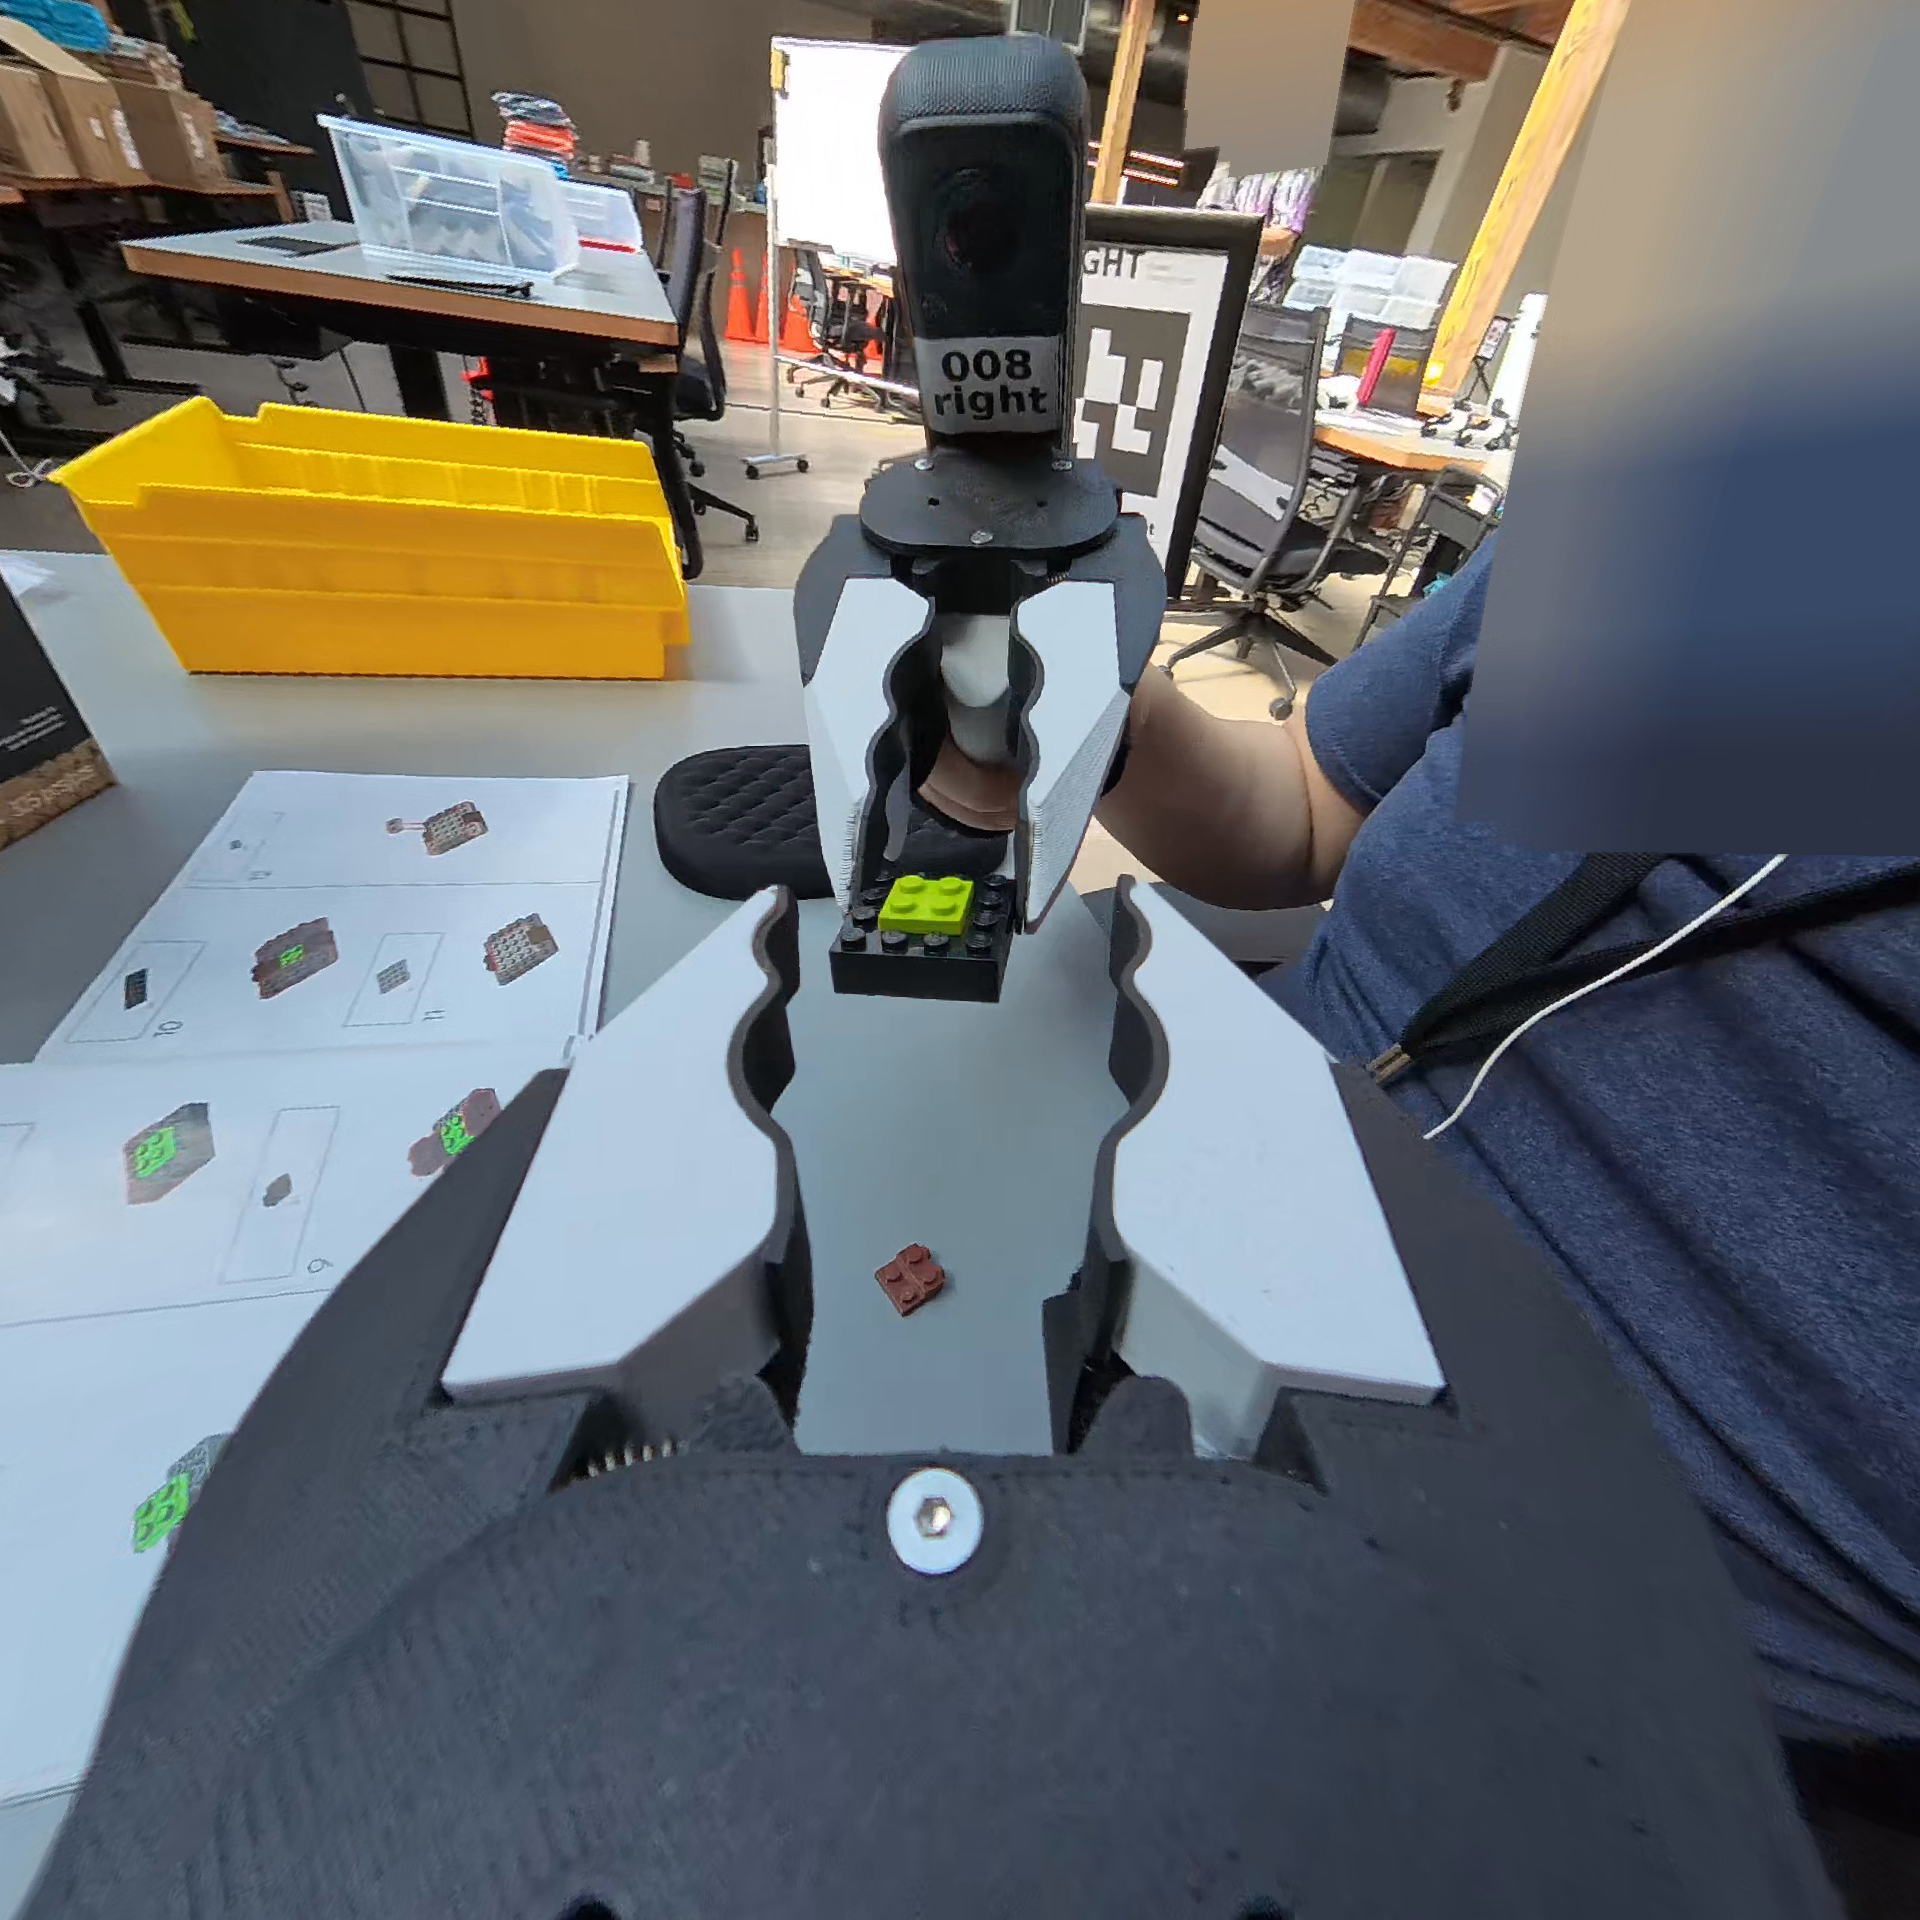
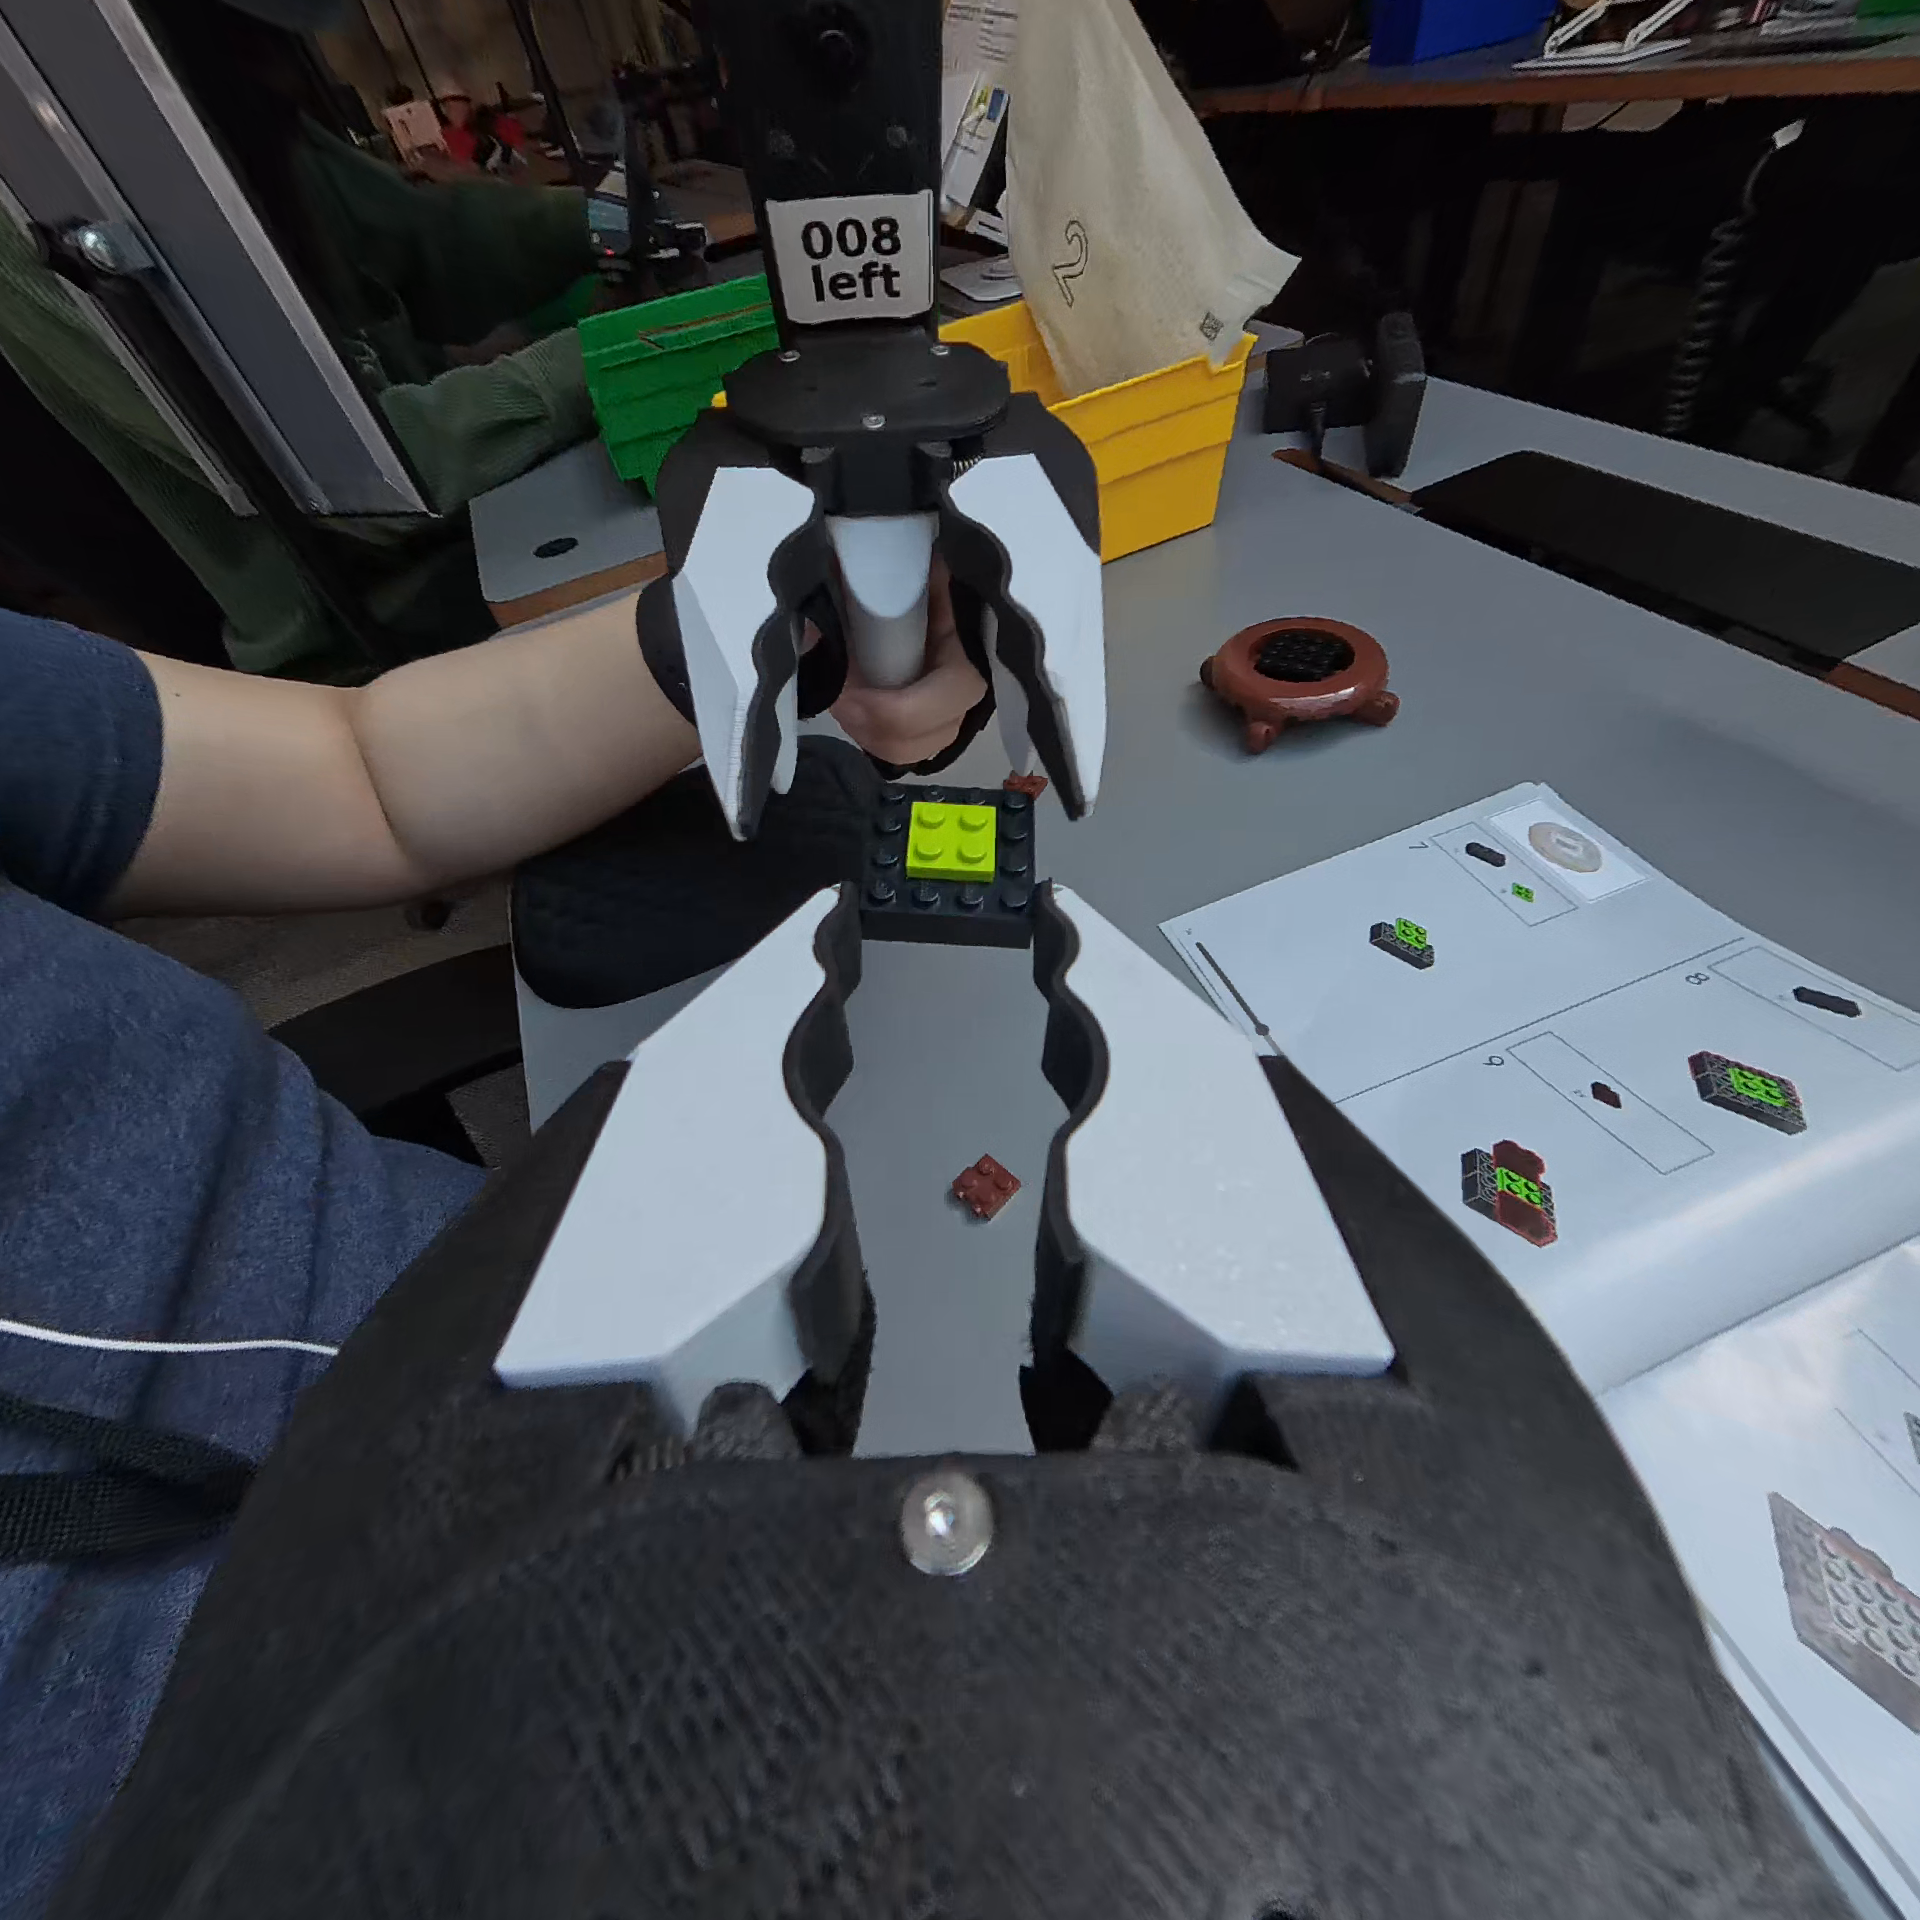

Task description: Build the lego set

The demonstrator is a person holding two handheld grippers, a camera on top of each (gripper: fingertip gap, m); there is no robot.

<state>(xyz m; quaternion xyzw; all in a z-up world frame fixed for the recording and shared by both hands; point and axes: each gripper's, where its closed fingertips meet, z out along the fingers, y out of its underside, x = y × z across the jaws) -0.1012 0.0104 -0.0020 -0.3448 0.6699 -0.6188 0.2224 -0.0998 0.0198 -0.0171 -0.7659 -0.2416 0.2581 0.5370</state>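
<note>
Gripping a black Lego plate (image 2: 951, 899) in mid-air above a grey table (image 2: 1558, 665), facing a spread gripper.

Lying loose on the table nearest, between the fingers in both wrist views: a small reddish-brown plate (image 2: 985, 1185). Pinching the black plate by its side edges: right gripper (image 2: 948, 920), jaws closed onto it, with a lime-green 2x2 plate (image 2: 952, 842) sitting studs-up on its middle. Hovering just beyond, jaws spread apart: left gripper (image 1: 948, 914); a small reddish-brown piece (image 2: 1023, 784) showing by one of its fingertips in the right wrist view, whether held or merely behind impossible to tell. Lying flat toward one table edge: instruction sheets (image 2: 1621, 1049). Resting farther out: a brown ring-shaped piece (image 2: 1299, 681) with black studs inside, then yellow bins (image 1: 384, 540) at the far edge.
</note>
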